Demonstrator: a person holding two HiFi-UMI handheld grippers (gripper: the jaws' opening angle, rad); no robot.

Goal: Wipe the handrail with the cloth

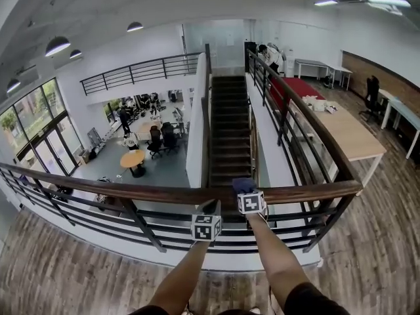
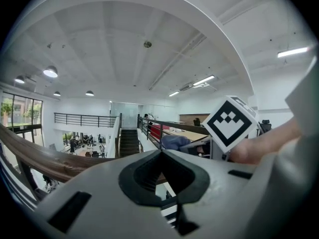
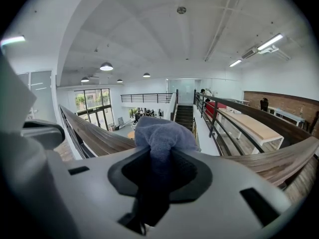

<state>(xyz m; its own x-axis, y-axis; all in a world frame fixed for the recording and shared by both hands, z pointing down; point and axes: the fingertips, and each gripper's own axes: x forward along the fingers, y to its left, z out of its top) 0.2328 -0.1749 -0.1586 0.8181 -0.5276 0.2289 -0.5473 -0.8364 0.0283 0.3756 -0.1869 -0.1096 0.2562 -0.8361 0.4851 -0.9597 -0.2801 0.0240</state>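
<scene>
The wooden handrail (image 1: 131, 192) curves in from the left of the head view and runs across the front of a mezzanine, with dark metal bars (image 1: 98, 218) below it and a lower floor (image 1: 164, 166) visible beyond. The person's left gripper (image 1: 211, 209) sits at the near edge of the rail, just left of centre; its own view shows the jaws brought together with nothing between them (whether the tips actually touch the wood cannot be made out). In that same view the rail (image 2: 45, 161) passes on the left and the right gripper's marker cube (image 2: 229, 123) stands close on the right.

Just beside it, the right gripper (image 1: 245, 189) reaches over the top of the rail. Its jaws are clamped on a bunched blue cloth (image 3: 162, 136), which bulges out above the tips, and in the head view the cloth (image 1: 243, 184) lies on the rail's top surface. Past it, a dark staircase (image 1: 230, 123) descends straight ahead, and further right a long pale table (image 1: 348, 133) stands on the wood-plank floor (image 1: 380, 241)
</scene>
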